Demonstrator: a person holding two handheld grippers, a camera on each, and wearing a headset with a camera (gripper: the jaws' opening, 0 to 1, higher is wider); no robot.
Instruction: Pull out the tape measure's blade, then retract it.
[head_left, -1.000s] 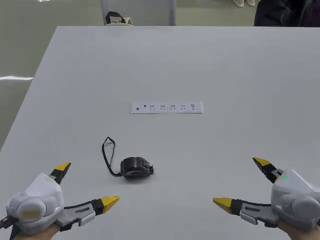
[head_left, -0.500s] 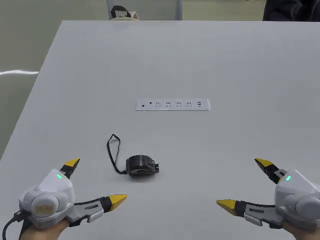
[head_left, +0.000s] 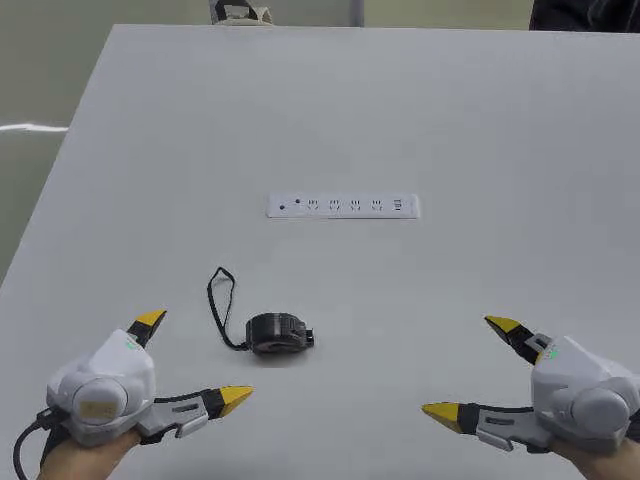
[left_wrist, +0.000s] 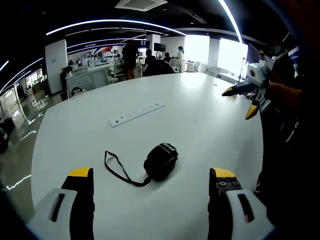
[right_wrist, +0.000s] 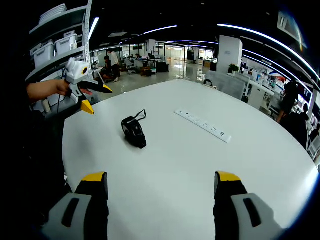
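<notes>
While both hover low over the near table (head_left: 400, 120) in the head view, the left gripper (head_left: 193, 358) and right gripper (head_left: 470, 368) stand wide apart in the jaws, holding nothing; the tape (head_left: 278, 333) lies between them, nearer the left, its strap (head_left: 216, 300) looping away, a power strip (head_left: 343, 206) beyond. From the left gripper view, the tape sits just ahead between the spread jaws, the right gripper far off right. From the right gripper view, the tape lies ahead and left, well apart, untouched

Tape measure (head_left: 277, 333) detail (tiny) indistinct.
</notes>
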